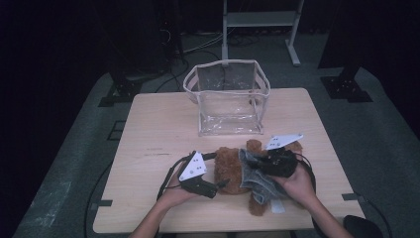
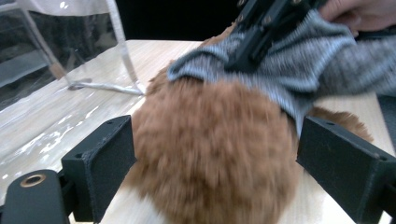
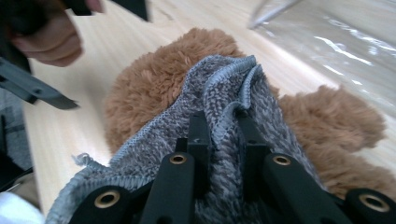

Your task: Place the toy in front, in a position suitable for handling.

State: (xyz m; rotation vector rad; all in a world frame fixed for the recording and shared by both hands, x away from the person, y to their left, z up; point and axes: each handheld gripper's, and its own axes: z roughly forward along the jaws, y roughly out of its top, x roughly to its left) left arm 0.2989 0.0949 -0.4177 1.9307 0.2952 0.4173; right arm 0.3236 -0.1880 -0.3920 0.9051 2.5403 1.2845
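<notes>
- The brown plush bear (image 1: 233, 171) lies on the near desk (image 1: 148, 129), its grey sweater (image 1: 257, 181) only partly on.
- Right gripper (image 3: 219, 126): jaws clamped on the sweater's hem.
- Left gripper (image 2: 210, 163): jaws apart around the bear's head, not pressing.
- Left to do, likely: pulling the sweater fully into place.

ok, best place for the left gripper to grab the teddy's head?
Probably across the round head, from its crown side, as the left gripper stands now: open, a jaw on either flank. The plush is soft and wide, so squeeze mid-head, clear of the grey sweater hem that the right gripper pinches.
</notes>
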